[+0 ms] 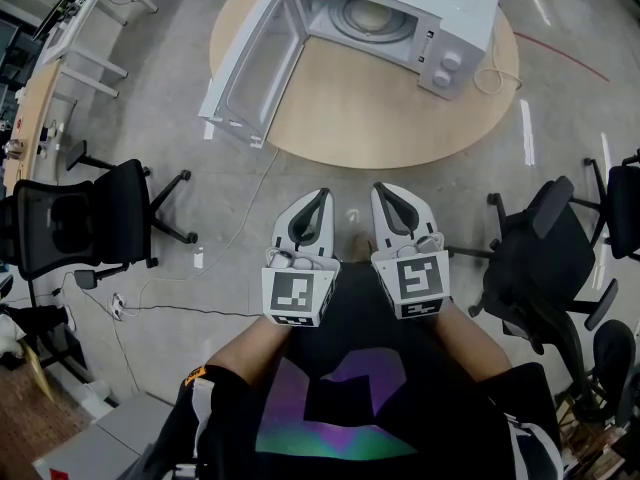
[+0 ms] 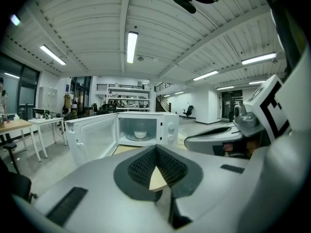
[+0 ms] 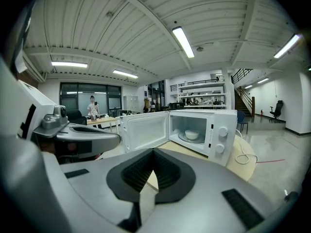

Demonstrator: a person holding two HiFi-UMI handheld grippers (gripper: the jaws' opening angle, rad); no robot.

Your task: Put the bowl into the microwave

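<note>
Grey concrete floor from the head view, with a round wooden counter (image 1: 400, 108) carrying a white microwave (image 1: 440, 8) at its far edge, door (image 1: 250, 63) swung wide to the left. Bowl (image 1: 368, 15) already inside on the turntable, so placement looks done. Left tongs (image 1: 320, 194) and right tongs (image 1: 381, 188) side by side near the body, well short of the counter's near edge. Office chairs (image 1: 80, 218) left and right, and a loose cable (image 1: 230, 233) on the floor, none in the path. From the left gripper view: tips clenched together on nothing, white bowl (image 2: 140, 134) visible in the open cavity beyond. From the right gripper view: same closed, empty tips, bowl (image 3: 192, 135) on the glass plate, cord (image 3: 245, 158) trailing off the counter's right edge. Next, probably, a reach forward to push the door closed, needing a sweep from its outer edge.
</note>
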